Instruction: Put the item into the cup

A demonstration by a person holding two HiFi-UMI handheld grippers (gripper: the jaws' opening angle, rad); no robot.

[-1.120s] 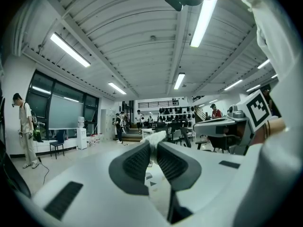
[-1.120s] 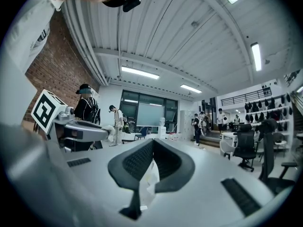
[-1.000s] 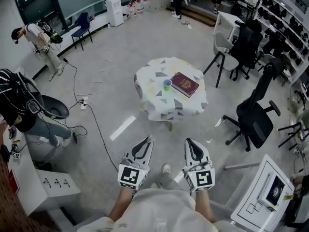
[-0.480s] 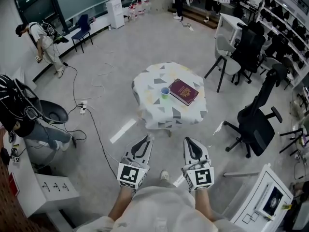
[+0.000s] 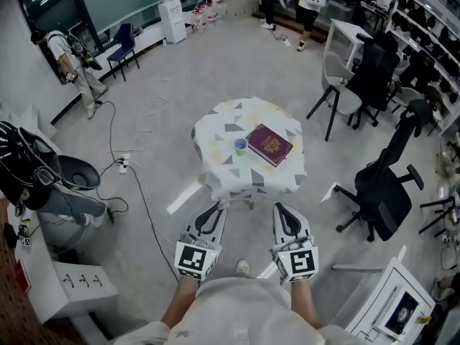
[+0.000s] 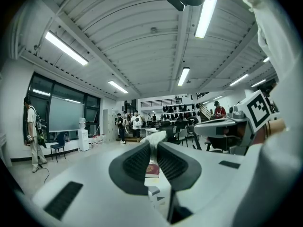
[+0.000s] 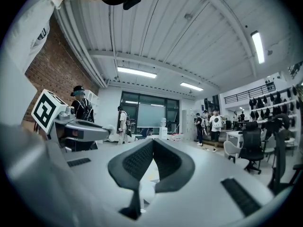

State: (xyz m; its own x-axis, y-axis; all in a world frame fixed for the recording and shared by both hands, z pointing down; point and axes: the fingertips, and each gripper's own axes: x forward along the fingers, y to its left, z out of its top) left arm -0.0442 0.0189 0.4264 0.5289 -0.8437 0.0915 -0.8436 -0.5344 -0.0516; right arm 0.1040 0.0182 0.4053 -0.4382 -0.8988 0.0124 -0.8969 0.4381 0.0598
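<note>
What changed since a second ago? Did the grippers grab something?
The table with the cup and the red book has slid lower in the head view, so the person seems to be walking toward it. Nothing was grabbed or let go. The left gripper and right gripper stay out front, fingers together and empty; cup and book lie side by side as before.

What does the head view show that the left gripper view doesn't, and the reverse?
Only the head view: the cup on the table, beside the book, and the cable on the floor. Only the left gripper view: the ceiling strip lights. Both: the book, the clothed table, the left gripper with jaws together and empty, and the right gripper, though the left gripper view catches only its marker cube.
</note>
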